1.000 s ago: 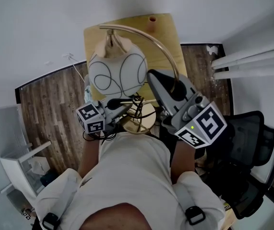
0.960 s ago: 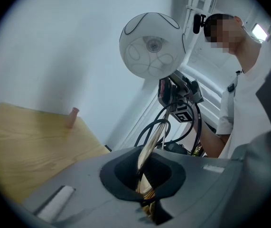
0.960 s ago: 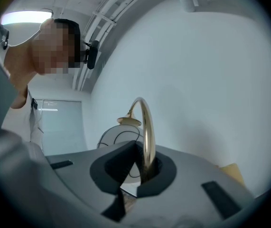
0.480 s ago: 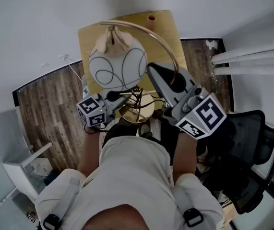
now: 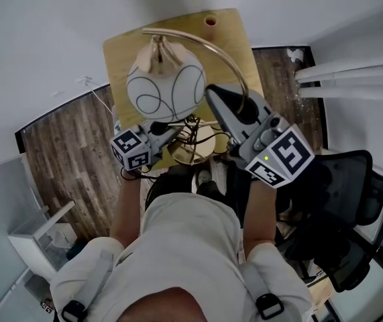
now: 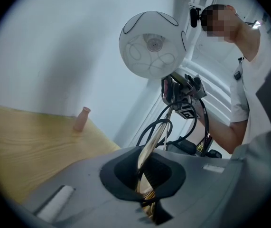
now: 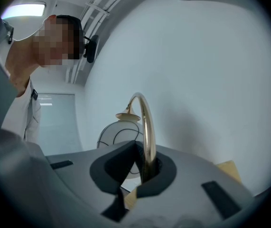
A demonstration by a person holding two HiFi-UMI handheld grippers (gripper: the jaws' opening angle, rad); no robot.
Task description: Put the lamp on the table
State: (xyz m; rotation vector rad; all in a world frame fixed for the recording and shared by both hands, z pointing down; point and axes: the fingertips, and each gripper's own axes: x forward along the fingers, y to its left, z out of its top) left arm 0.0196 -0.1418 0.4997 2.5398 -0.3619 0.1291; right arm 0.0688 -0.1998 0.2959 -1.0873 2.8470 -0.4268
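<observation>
The lamp has a white globe shade (image 5: 163, 87) with black line loops, a curved brass stem (image 5: 235, 69) and a round brass base (image 5: 194, 151) with a black cord. It hangs over the near part of the light wooden table (image 5: 121, 49); whether the base touches the top is hidden. My left gripper (image 5: 173, 135) is shut on the stem low down, near the base; in its own view the brass stem (image 6: 149, 146) runs into my left gripper (image 6: 145, 194). My right gripper (image 5: 216, 99) is shut on the stem (image 7: 148, 127) higher up, the globe (image 7: 114, 134) behind it.
A small pink vase (image 5: 210, 21) stands at the table's far edge, also seen as the vase (image 6: 80, 118) in the left gripper view. White walls border the table behind and at the left. Dark wood floor (image 5: 64, 139) lies to the left; a black office chair (image 5: 342, 193) stands at the right.
Both grippers have carried the lamp forward, so the globe and base now lie further over the table. Neither grip has changed.
</observation>
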